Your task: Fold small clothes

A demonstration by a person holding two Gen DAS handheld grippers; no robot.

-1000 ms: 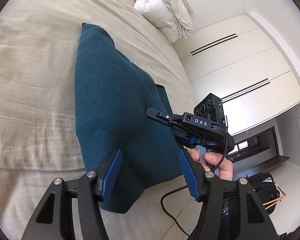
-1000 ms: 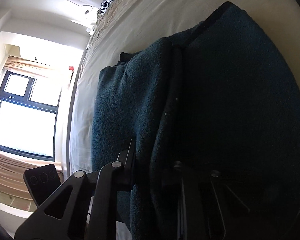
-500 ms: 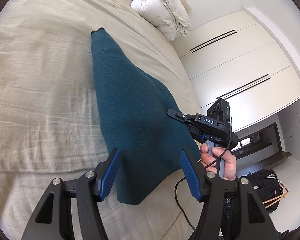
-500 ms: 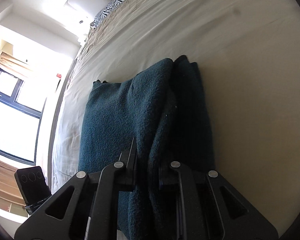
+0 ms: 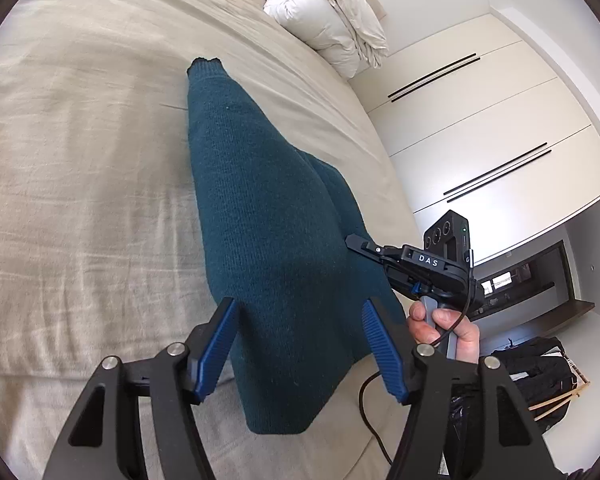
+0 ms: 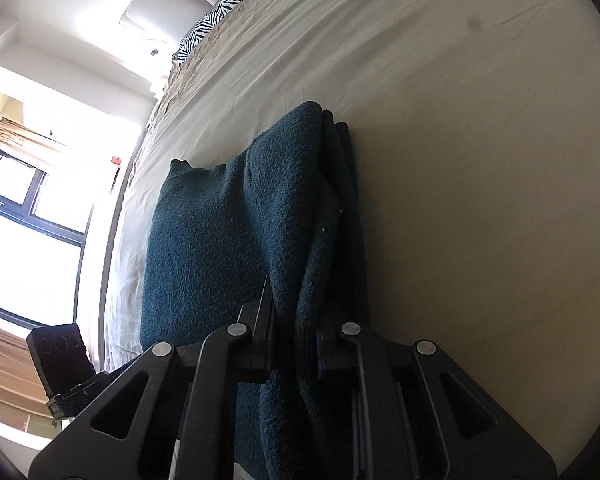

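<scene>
Nearest in the left wrist view, the left gripper (image 5: 300, 344) hangs over the bed's near edge with its blue-padded fingers (image 5: 216, 346) spread wide, holding nothing. The near end of the teal knit sweater (image 5: 268, 248) shows between them, apart from both pads. The sweater lies on the beige bedspread (image 5: 80, 168), a long folded strip running from the near edge toward the middle of the bed, narrowing to a ribbed end at its far tip. At its right side the right gripper (image 5: 354, 241), held in the person's right hand (image 5: 444, 326), reaches in from the bed's right edge. In the right wrist view the right gripper's fingers (image 6: 260, 340) are pinched on a thick bunch of the sweater's (image 6: 220, 248) folded layers, the fabric standing up as a ridge between them. Farther off, a rolled white duvet (image 5: 328, 12) sits at the bed's far right corner, before a white wardrobe (image 5: 480, 136). A zebra-print pillow (image 6: 216, 20) lies at the head of the bed.
</scene>
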